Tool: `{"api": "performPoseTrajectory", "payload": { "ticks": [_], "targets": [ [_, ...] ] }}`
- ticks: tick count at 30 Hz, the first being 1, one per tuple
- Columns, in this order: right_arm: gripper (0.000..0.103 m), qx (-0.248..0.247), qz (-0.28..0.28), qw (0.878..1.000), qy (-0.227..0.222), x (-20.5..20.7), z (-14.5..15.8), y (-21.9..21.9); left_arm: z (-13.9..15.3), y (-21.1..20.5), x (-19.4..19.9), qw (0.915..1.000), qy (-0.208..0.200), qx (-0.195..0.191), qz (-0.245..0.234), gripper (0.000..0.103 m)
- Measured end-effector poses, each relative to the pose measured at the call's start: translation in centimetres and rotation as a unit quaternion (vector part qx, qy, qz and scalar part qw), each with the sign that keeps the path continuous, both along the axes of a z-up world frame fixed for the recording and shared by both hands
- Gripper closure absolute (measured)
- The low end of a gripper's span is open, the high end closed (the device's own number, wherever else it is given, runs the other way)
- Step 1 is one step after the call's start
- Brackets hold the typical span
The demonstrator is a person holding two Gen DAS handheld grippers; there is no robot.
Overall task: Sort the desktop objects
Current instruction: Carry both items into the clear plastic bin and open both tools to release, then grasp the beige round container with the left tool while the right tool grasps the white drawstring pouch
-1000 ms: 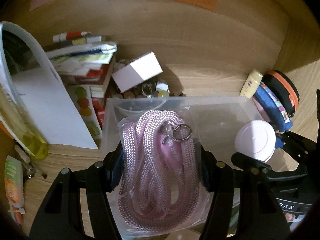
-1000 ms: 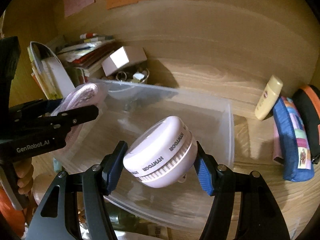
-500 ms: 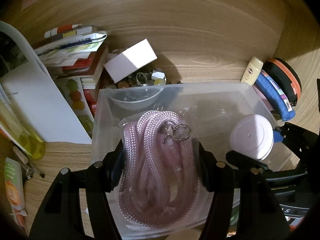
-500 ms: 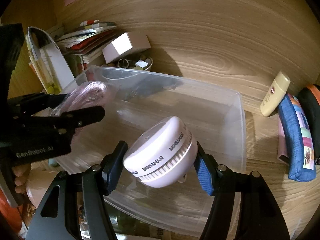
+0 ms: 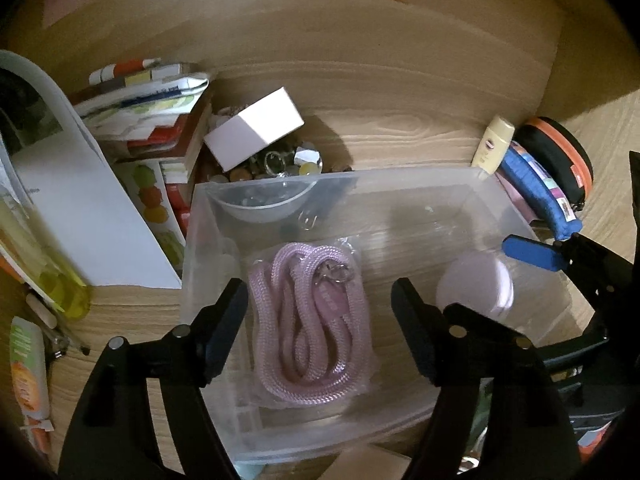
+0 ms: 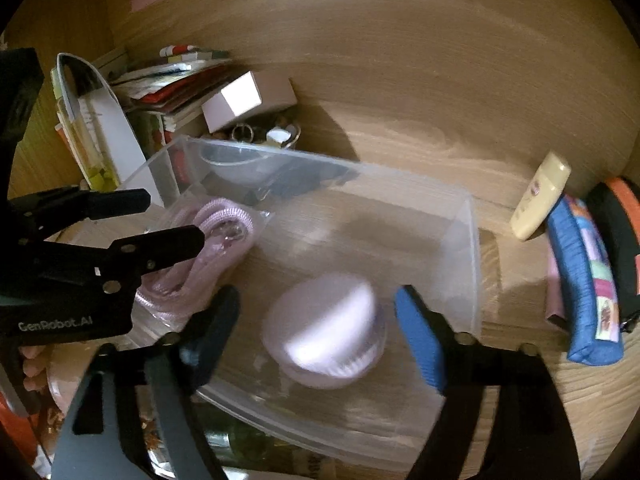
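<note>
The left claw [image 5: 316,304] is opening over the pink rope in its clear bag [image 5: 310,328], and its pads do not touch it. The right claw [image 6: 316,312] is opening too, with the round pink box [image 6: 324,336] loose between its blue pads. Both things lie in the clear plastic bin [image 5: 400,178] in the middle of the wooden worktop [image 5: 400,128]. A white carton [image 5: 256,134] sits at the upper left.

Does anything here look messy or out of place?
Yes. Behind the clear bin, a white box sits tilted on a heap of small trinkets, and the stack of booklets beside it is slumped.
</note>
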State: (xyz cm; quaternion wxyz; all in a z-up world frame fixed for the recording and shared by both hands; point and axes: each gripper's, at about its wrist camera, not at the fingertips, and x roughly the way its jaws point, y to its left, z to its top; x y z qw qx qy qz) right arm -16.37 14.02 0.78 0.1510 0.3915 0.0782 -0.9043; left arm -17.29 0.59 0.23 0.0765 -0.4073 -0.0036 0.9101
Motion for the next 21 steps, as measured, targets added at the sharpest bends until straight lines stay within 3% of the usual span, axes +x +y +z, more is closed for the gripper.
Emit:
{"api": "performPoseTrajectory", "payload": {
  "ticks": [11,14,21],
  "targets": [
    [0.019,-0.004,-0.024,0.998,0.052,3.3,4.0,1.7,4.0,-1.3,2.9,0.9979,0.061,0.018,0.002,0.020],
    [0.016,-0.014,-0.038,0.997,0.069,4.9,5.2,2.8,5.2,-1.5,4.4,0.9967,0.079,0.016,-0.004,0.011],
    [0.011,-0.036,-0.067,0.993,0.091,8.5,6.7,5.6,5.7,-2.2,8.0,0.9959,0.091,-0.005,-0.003,0.010]
  ]
}}
